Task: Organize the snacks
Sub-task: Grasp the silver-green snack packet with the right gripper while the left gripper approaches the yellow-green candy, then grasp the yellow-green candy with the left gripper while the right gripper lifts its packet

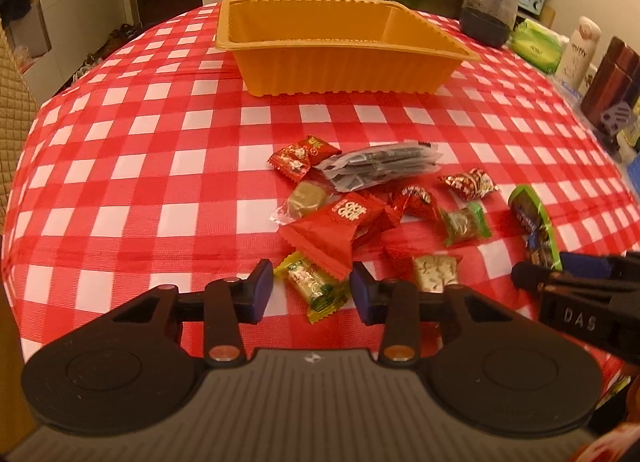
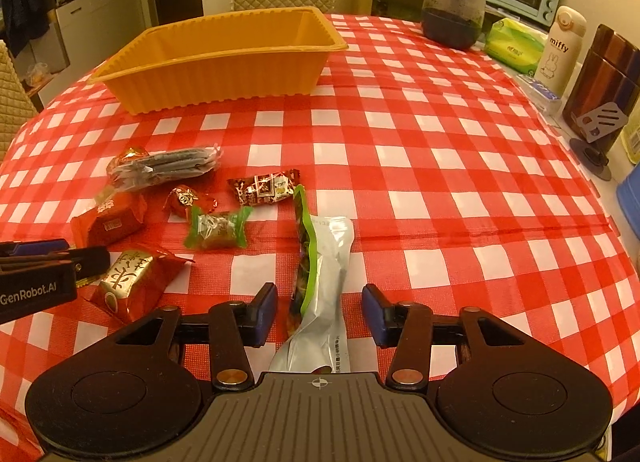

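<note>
Nearest the left wrist camera, the left gripper (image 1: 312, 288) hangs low over a yellow-green candy (image 1: 316, 290) that lies on the checked tablecloth (image 1: 160, 149); its blue pads flank the wrapper with a sliver of cloth showing on each side, so the jaws are parted, not pinching. A red triangular packet (image 1: 326, 240) overlaps the candy's far end and hides it. Beyond sit more snacks in a loose pile: a clear pack of dark sticks (image 1: 380, 163), a red foil sweet (image 1: 414, 201), a green-wrapped sweet (image 1: 464, 223) and a gold-faced red packet (image 1: 434, 272), partly behind the left gripper's finger.

From the right wrist view, the right gripper (image 2: 319, 312) straddles a silver pouch with a green edge (image 2: 326, 262). Its pads stand clear of the foil on both sides, a released grip. The pouch's near end runs under the gripper body and is cut off; its printed front faces away, so the picture on it is hard to make out.

At the far side of the table the orange ribbed tray (image 2: 224, 73) stands well apart from the pile. Its floor is mostly hidden behind the near wall.
</note>
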Demonstrator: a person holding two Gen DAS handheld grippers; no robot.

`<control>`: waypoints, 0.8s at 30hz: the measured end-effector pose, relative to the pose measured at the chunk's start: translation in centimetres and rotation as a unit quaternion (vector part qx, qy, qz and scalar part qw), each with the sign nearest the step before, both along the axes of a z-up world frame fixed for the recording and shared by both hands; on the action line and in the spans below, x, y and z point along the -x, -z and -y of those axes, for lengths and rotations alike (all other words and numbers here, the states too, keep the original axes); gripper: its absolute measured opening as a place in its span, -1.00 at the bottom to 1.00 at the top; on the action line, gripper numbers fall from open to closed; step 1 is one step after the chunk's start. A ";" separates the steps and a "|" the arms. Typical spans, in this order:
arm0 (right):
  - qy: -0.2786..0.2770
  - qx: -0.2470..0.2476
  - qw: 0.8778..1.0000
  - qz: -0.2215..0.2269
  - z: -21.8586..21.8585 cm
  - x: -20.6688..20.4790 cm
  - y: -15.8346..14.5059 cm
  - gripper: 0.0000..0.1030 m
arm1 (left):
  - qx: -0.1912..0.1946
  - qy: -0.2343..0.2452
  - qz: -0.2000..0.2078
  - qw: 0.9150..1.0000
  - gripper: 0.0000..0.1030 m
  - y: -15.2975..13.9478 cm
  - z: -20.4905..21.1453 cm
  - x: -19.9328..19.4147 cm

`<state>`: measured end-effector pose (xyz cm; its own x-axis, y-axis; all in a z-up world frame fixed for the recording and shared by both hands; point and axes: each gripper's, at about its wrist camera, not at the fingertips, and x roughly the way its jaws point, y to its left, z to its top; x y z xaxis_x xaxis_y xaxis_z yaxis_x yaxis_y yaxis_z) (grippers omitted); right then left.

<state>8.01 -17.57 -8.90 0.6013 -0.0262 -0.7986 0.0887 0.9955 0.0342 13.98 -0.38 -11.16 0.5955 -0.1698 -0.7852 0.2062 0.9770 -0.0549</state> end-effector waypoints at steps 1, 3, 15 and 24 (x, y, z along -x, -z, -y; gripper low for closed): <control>0.000 -0.001 1.000 0.000 0.0 0.0 0.0 -0.08 | -0.003 0.001 -0.001 1.000 -0.26 0.0 -0.1 0.2; 0.000 -0.001 1.000 0.000 0.0 0.0 0.0 -0.08 | -0.011 0.004 0.000 1.000 -0.26 0.0 -0.4 0.5; 0.000 -0.006 1.000 0.006 -0.1 -0.1 0.0 -0.20 | -0.043 -0.006 0.014 0.999 -0.49 0.0 0.0 1.4; -0.003 -0.015 1.000 0.011 0.0 0.0 -0.2 -0.48 | -0.034 -0.011 0.012 0.999 -0.53 -0.1 -0.3 1.5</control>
<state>8.05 -17.53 -8.65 0.6190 0.0012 -0.7854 0.0823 0.9944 0.0664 12.49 -0.04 -11.04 0.6178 -0.1032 -0.7795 0.1860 0.9824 0.0174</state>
